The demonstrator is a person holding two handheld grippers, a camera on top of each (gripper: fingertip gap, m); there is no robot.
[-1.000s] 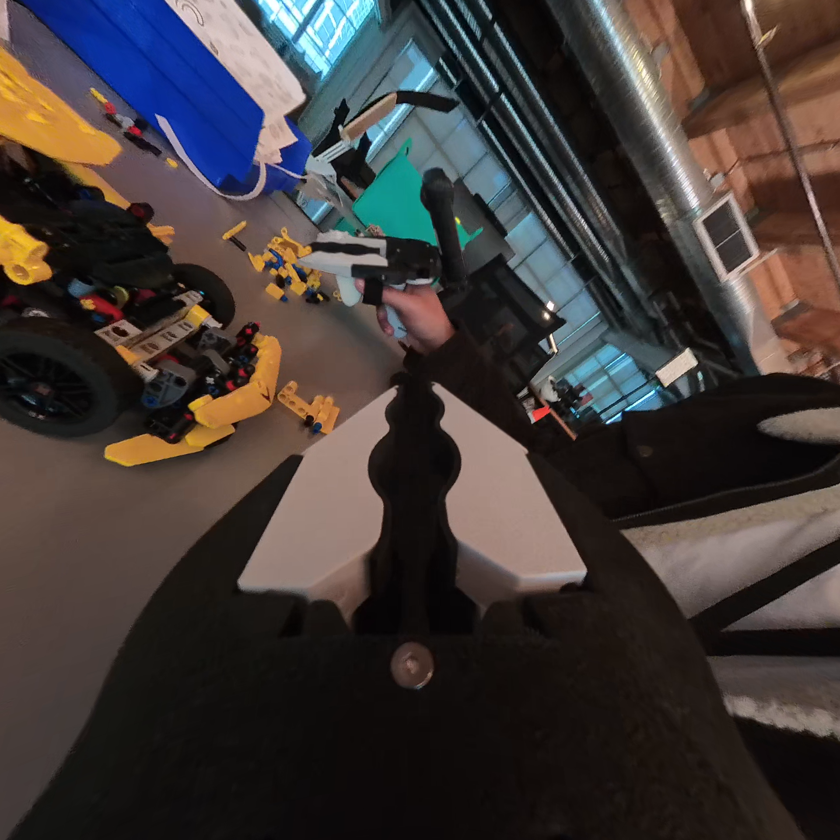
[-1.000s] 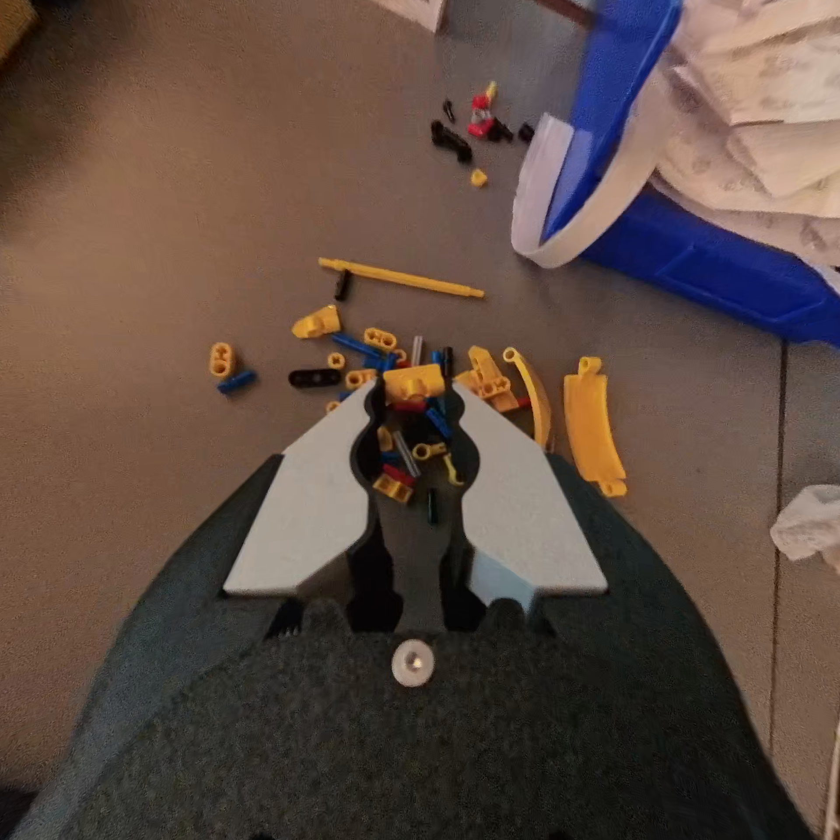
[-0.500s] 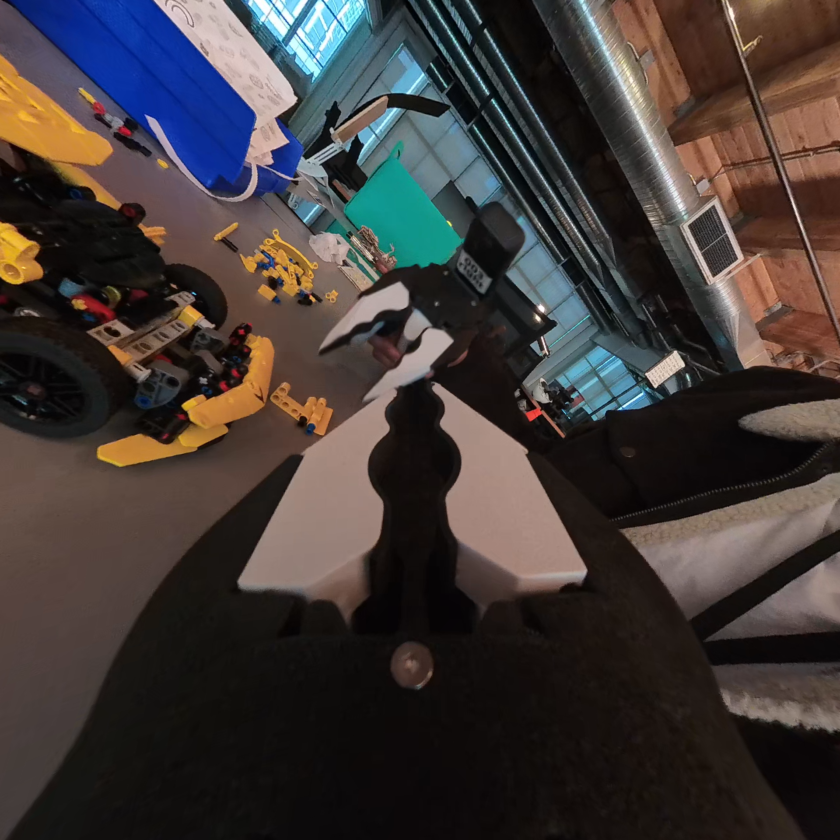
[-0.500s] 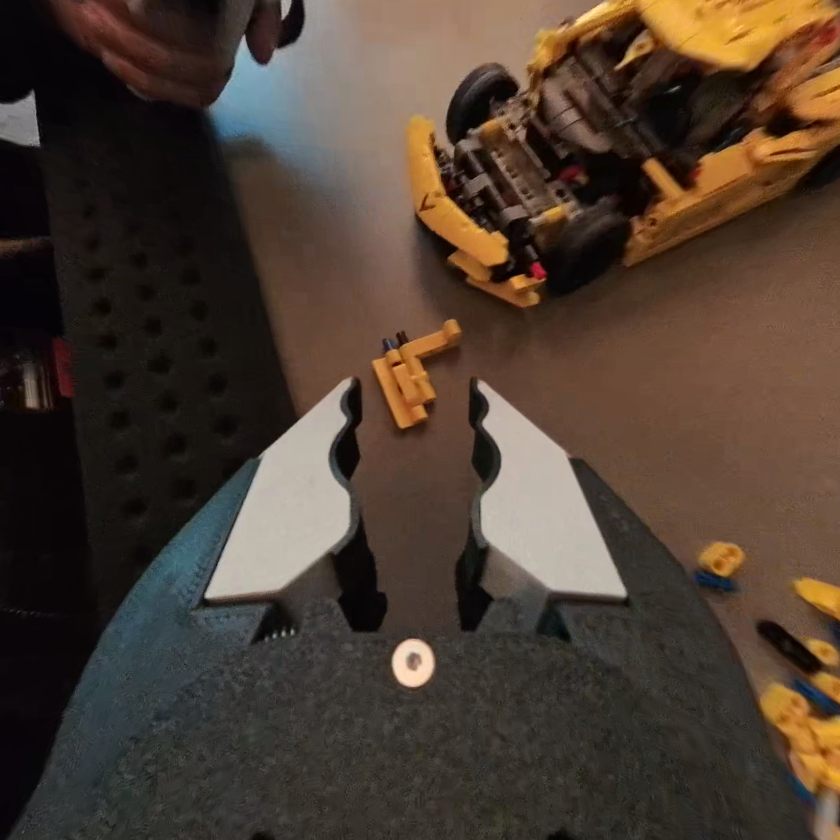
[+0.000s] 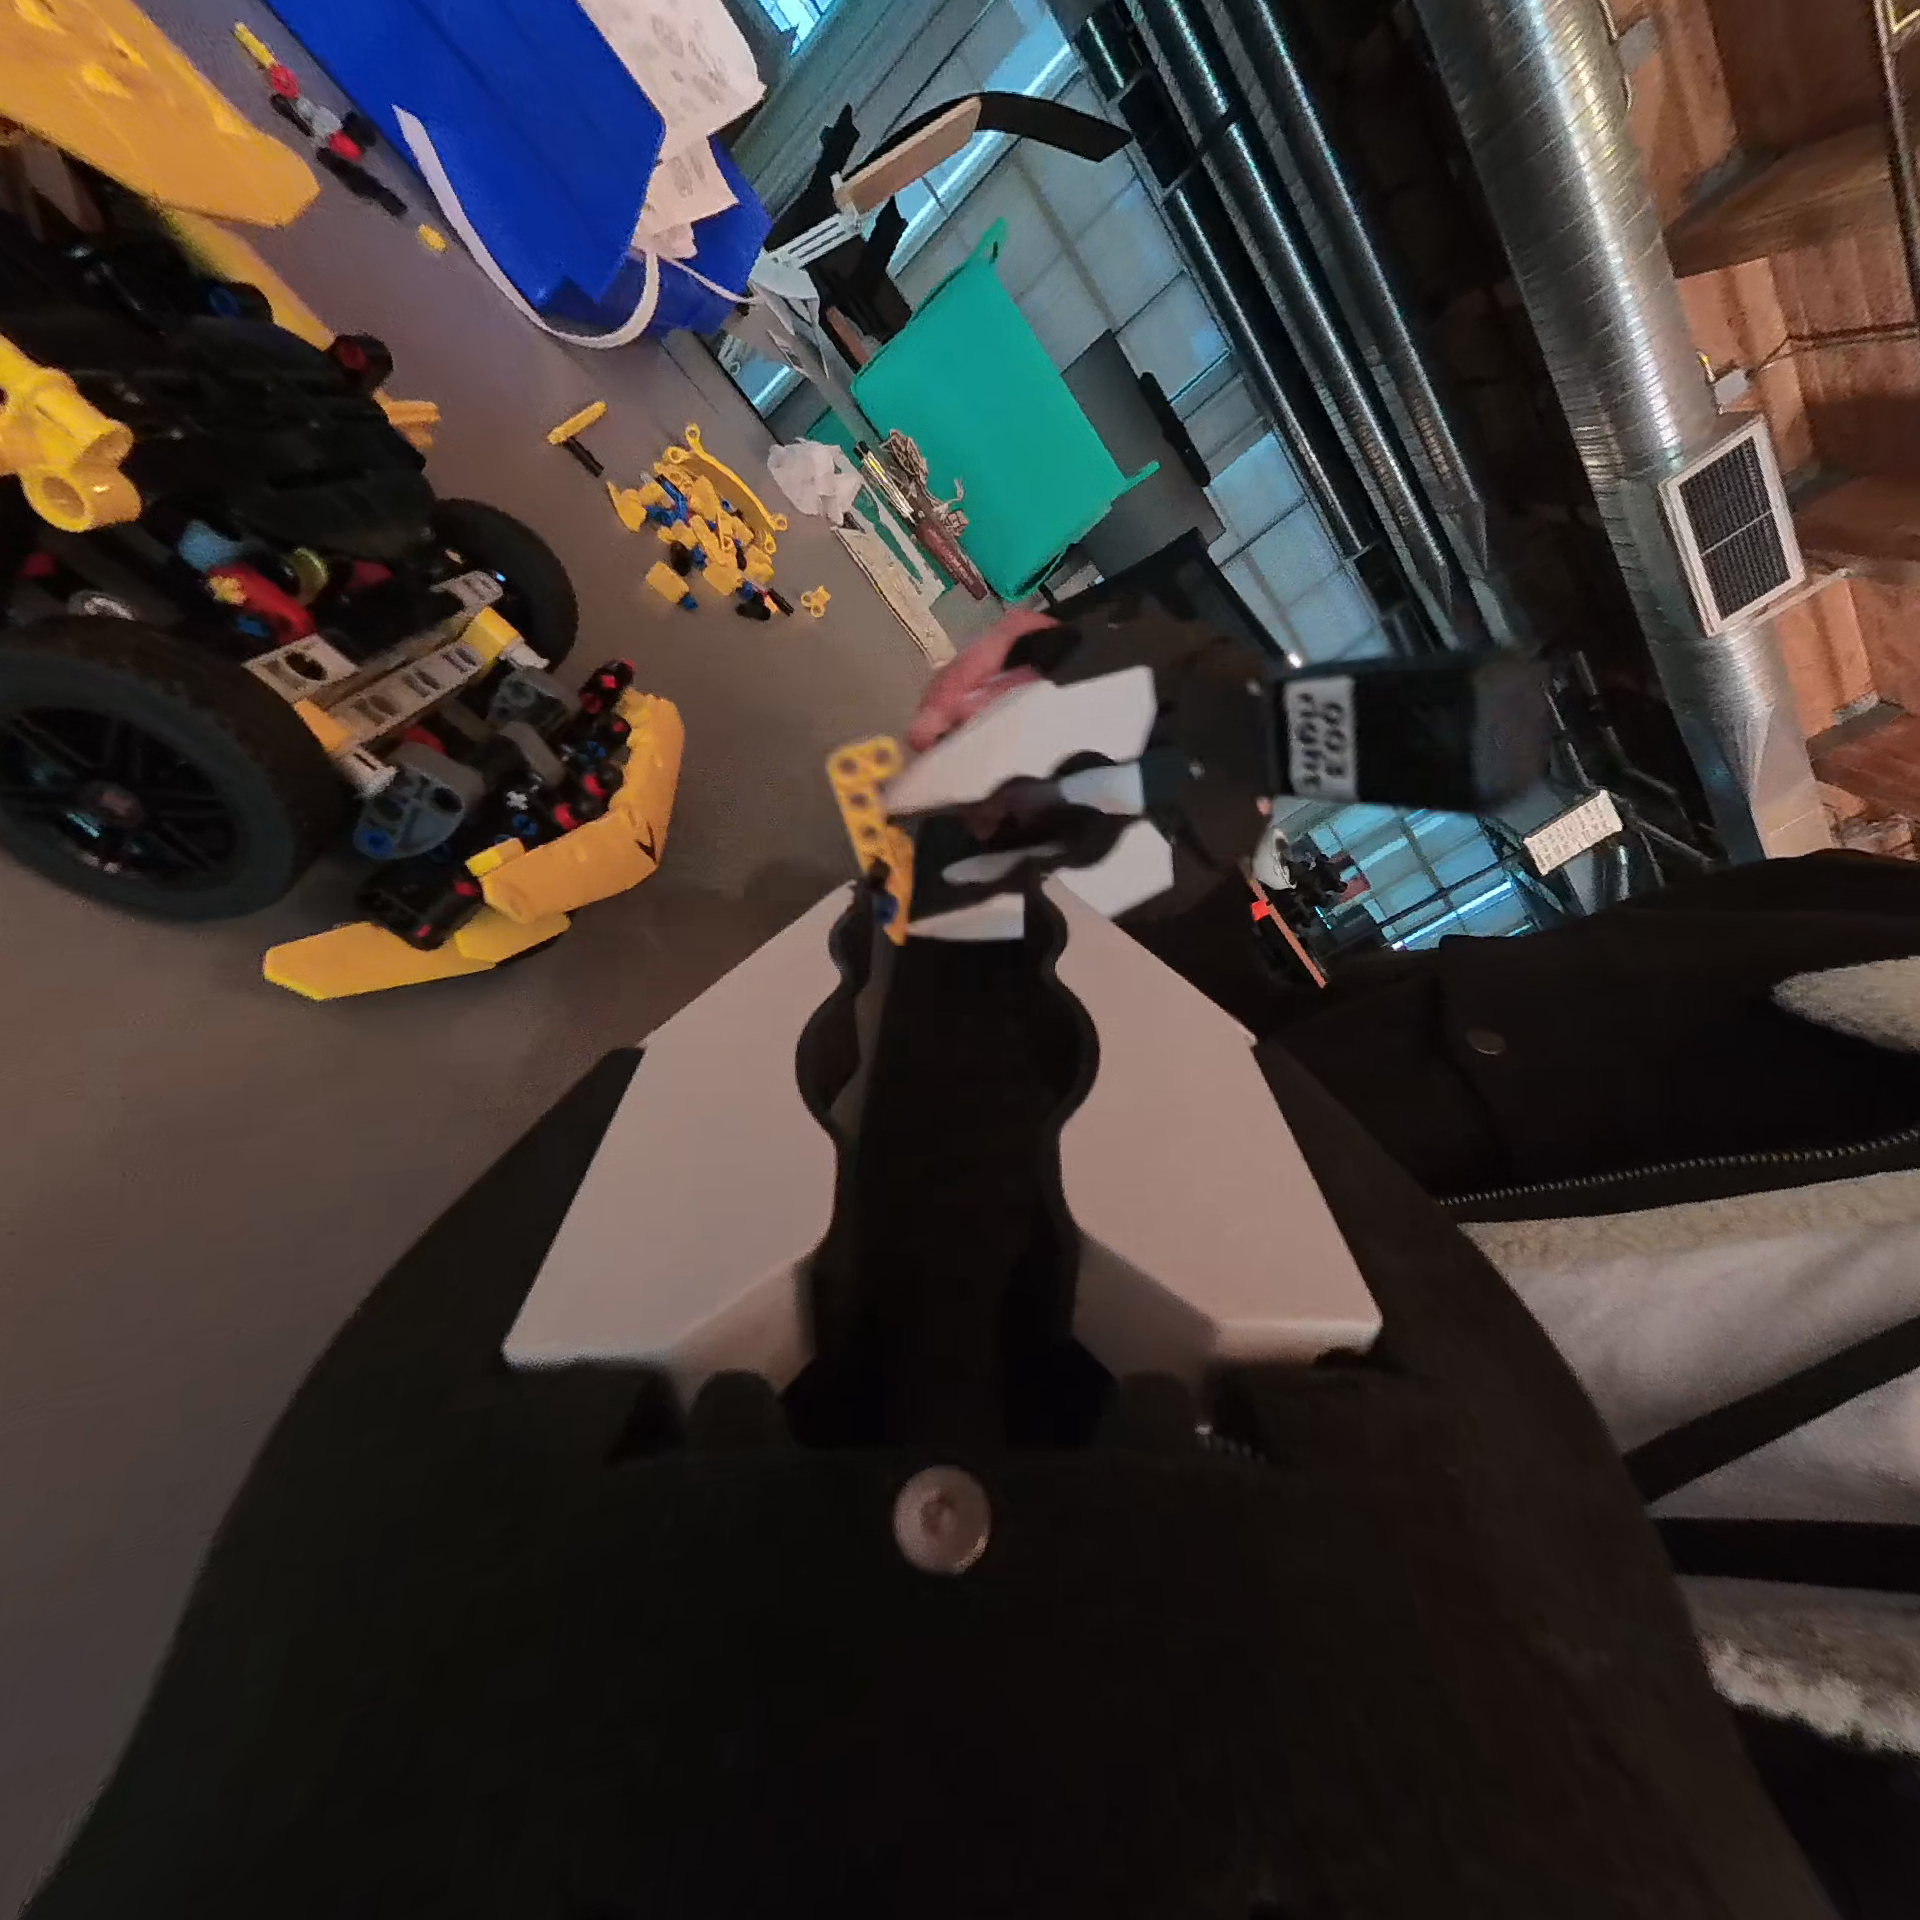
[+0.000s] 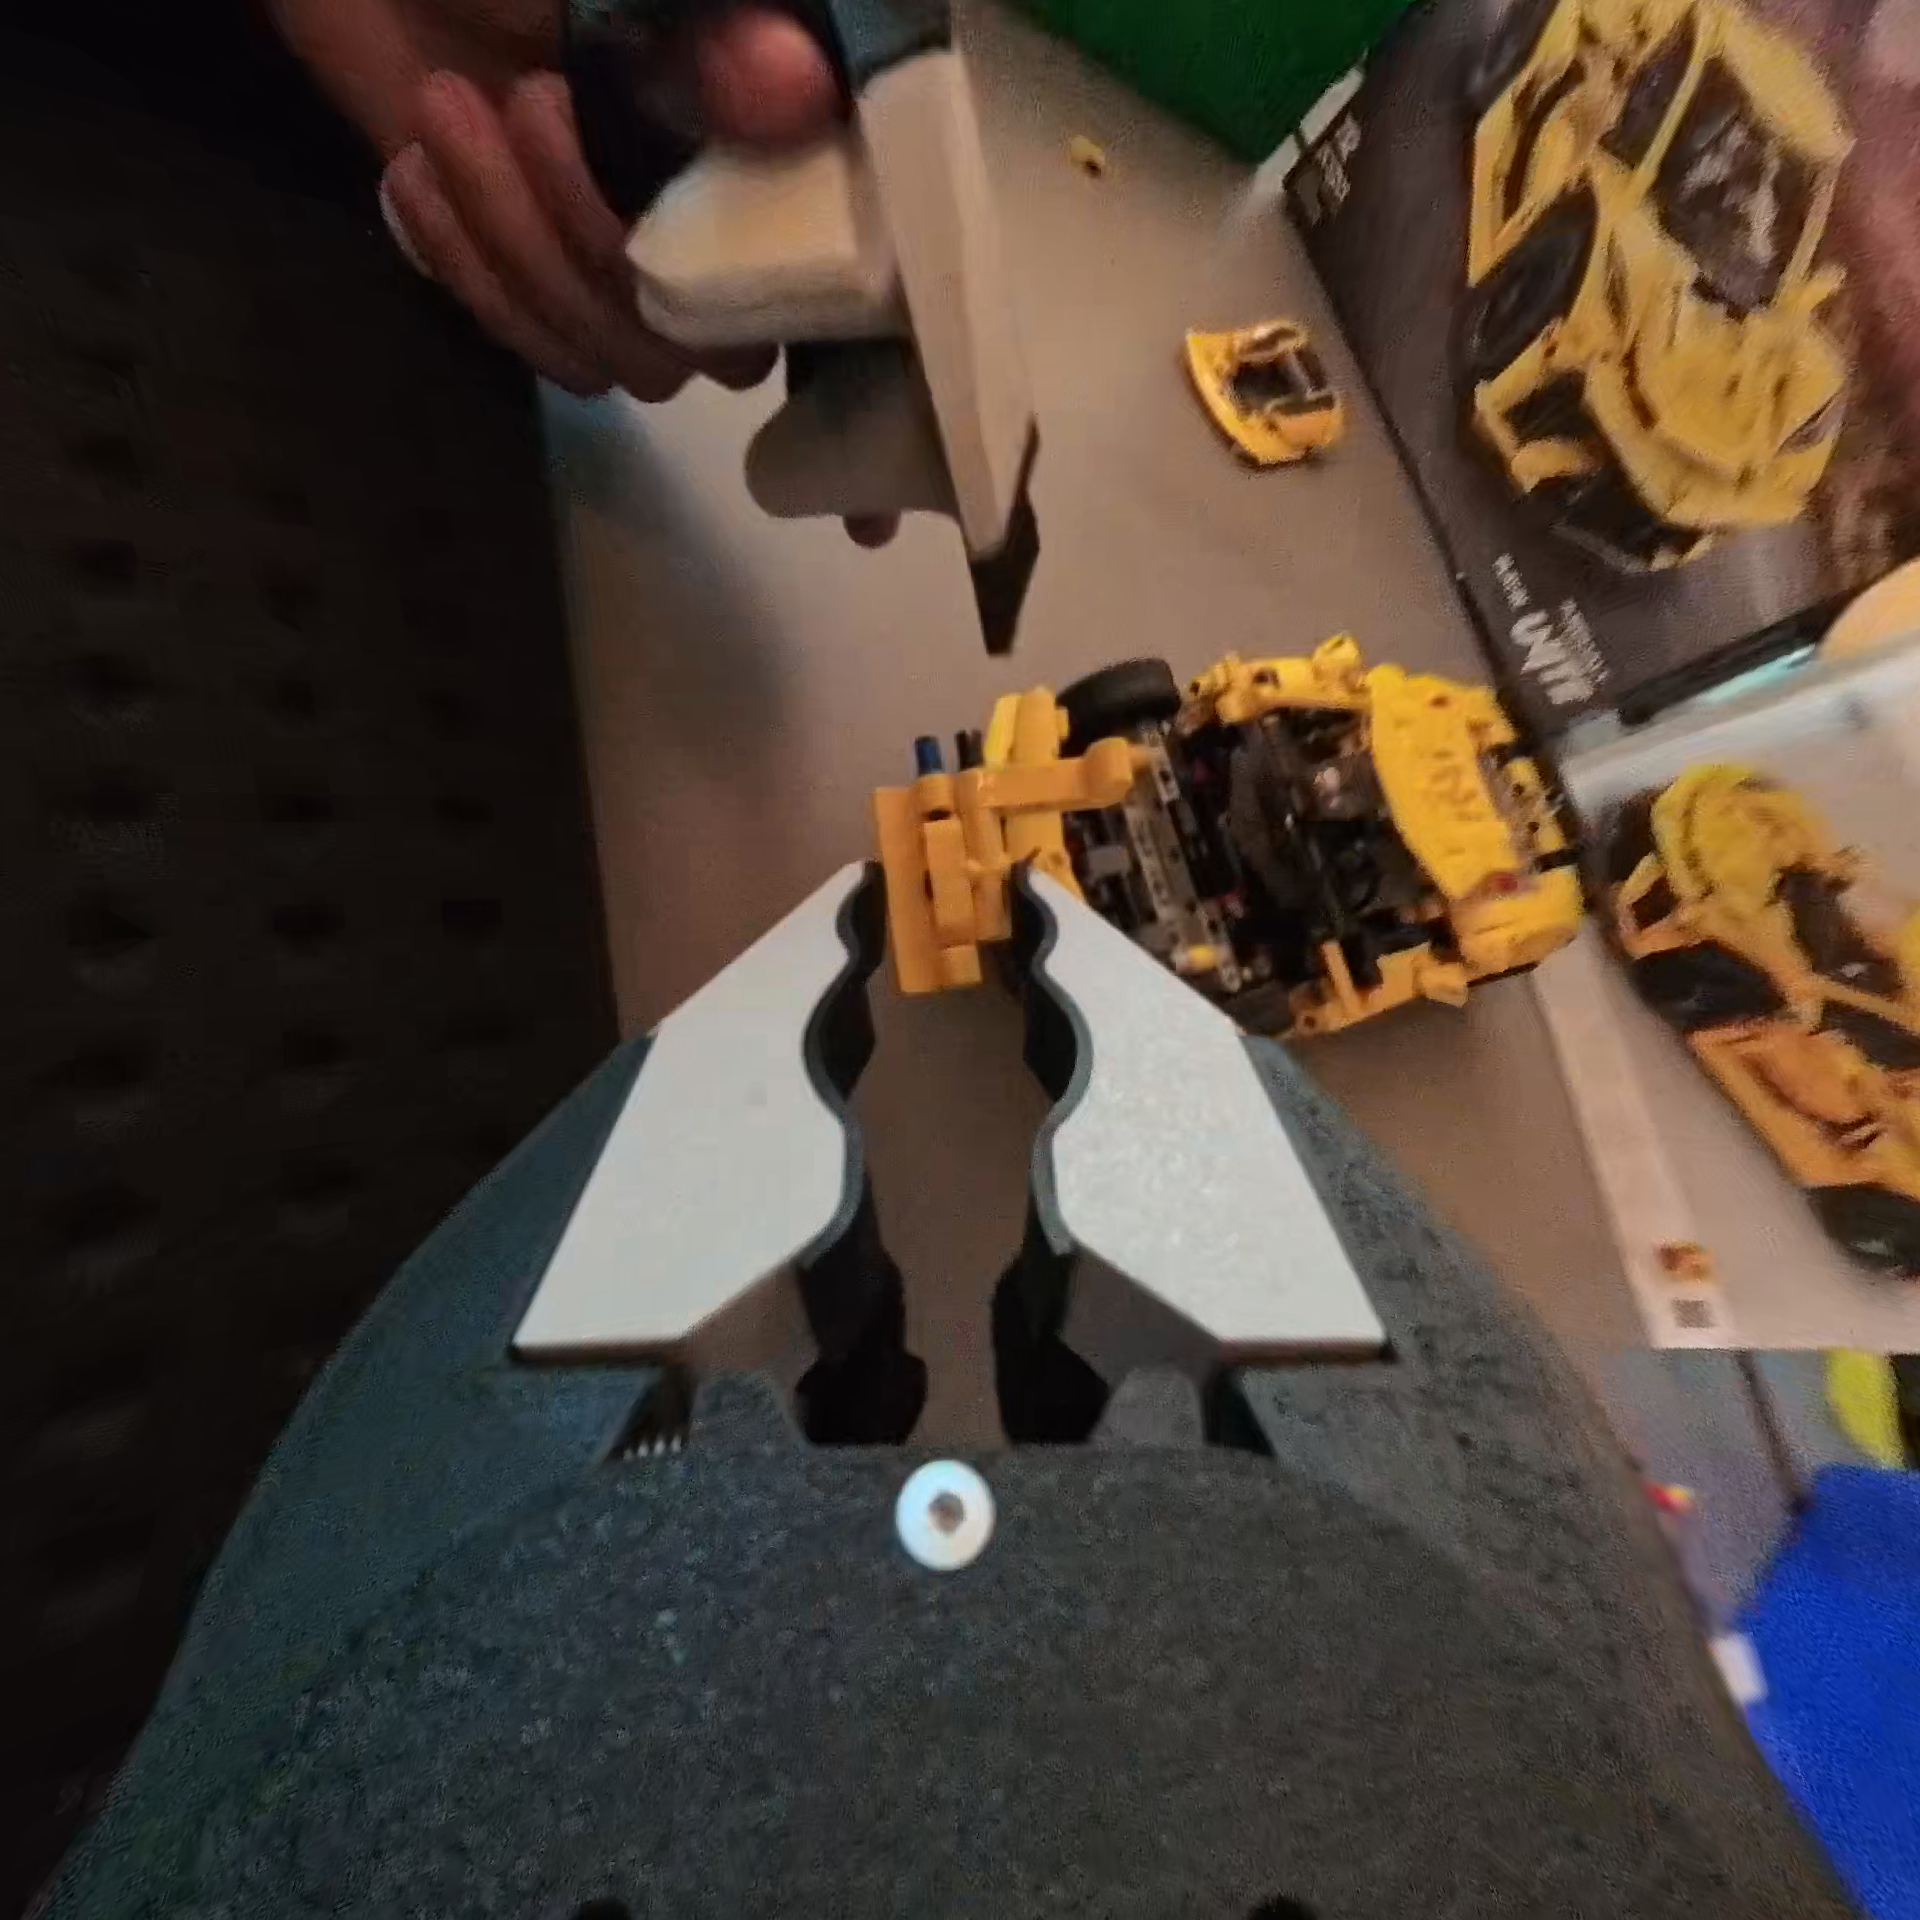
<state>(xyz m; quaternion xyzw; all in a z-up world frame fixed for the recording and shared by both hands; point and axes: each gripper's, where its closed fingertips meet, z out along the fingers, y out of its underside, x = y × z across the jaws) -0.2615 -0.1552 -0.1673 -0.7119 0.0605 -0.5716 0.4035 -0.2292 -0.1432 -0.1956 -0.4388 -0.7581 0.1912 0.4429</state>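
The right gripper has its jaws clamped on a yellow brick piece, which sticks out past the fingertips with a short arm running right and small blue and black pins at its top; in the left wrist view the same piece shows as a holed yellow beam at the right gripper's tip, just ahead of the left gripper; the left jaws stand together or nearly so, with nothing seen between them, and a hand holds that gripper from above.

Beyond lies a grey floor, smooth and bare between the heaps; a half-built yellow car sits on it just past the held piece, black wheel and open frame showing; loose bricks lie scattered farther off; a blue bin with papers stands behind them; a dark box picturing a yellow car lies to the right, a booklet beside it.

The room is tall; silver ducting runs along a wood ceiling, with windows and a green board at the far side.
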